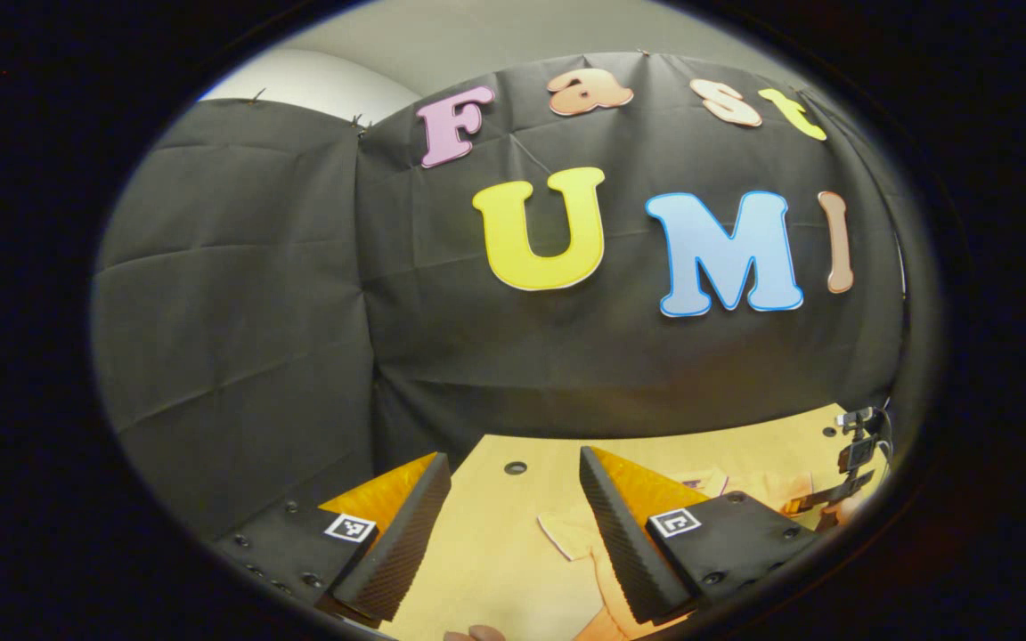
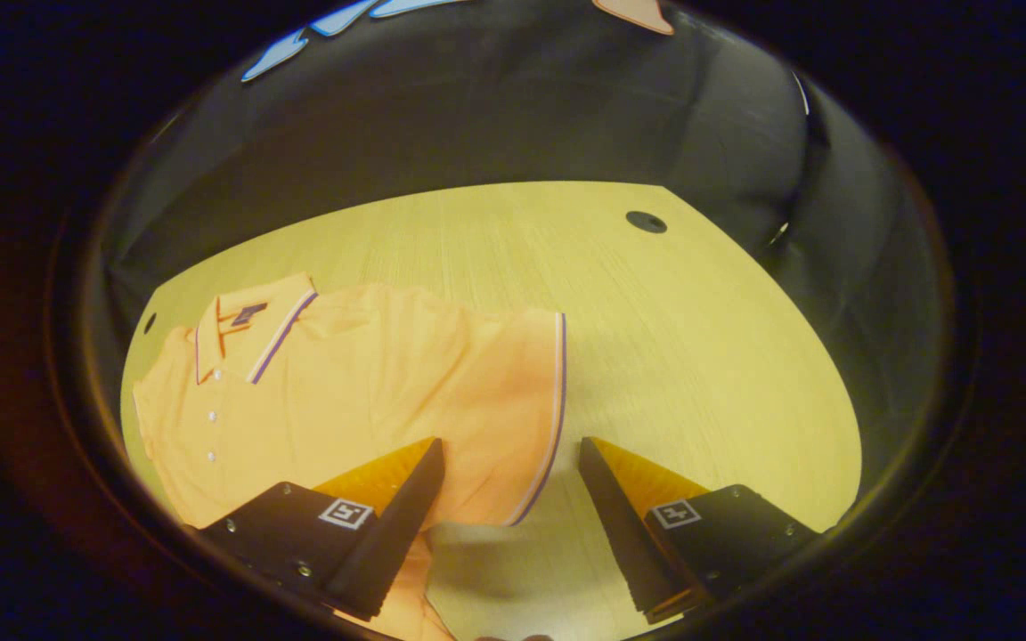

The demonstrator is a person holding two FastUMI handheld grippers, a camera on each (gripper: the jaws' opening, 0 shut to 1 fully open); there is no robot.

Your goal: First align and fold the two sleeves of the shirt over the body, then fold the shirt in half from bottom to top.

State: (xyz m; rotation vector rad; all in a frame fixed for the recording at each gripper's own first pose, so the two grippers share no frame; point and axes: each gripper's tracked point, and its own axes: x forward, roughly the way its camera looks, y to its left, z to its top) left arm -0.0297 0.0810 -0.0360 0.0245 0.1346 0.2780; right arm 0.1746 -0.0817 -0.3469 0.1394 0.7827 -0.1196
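The left gripper [image 1: 513,516] is hanging released above the near part of the wooden table [image 1: 495,543], its fingers wide apart with nothing between them. It is looking mostly at the black cloth wall [image 1: 299,294] at the far side. In the left gripper view a small dark hole [image 1: 516,467] is sitting in the tabletop just beyond the fingers. A bit of the orange shirt [image 1: 580,534] is lying flat on the table, partly hidden behind the right finger [image 1: 620,543]. At the far right edge of that view a dark device with a strap [image 1: 856,458] is showing, too small to tell more.

The right gripper [image 2: 513,525] is also released, jaws spread over the shirt [image 2: 370,383]. The shirt is lying spread on the table [image 2: 700,356], collar [image 2: 250,325] to the far left, buttons facing up. Its right sleeve [image 2: 522,392], with a striped hem, is lying between the fingers, untouched. Another dark hole [image 2: 646,222] is sitting far right on the table, well apart from the shirt. No container is standing here.
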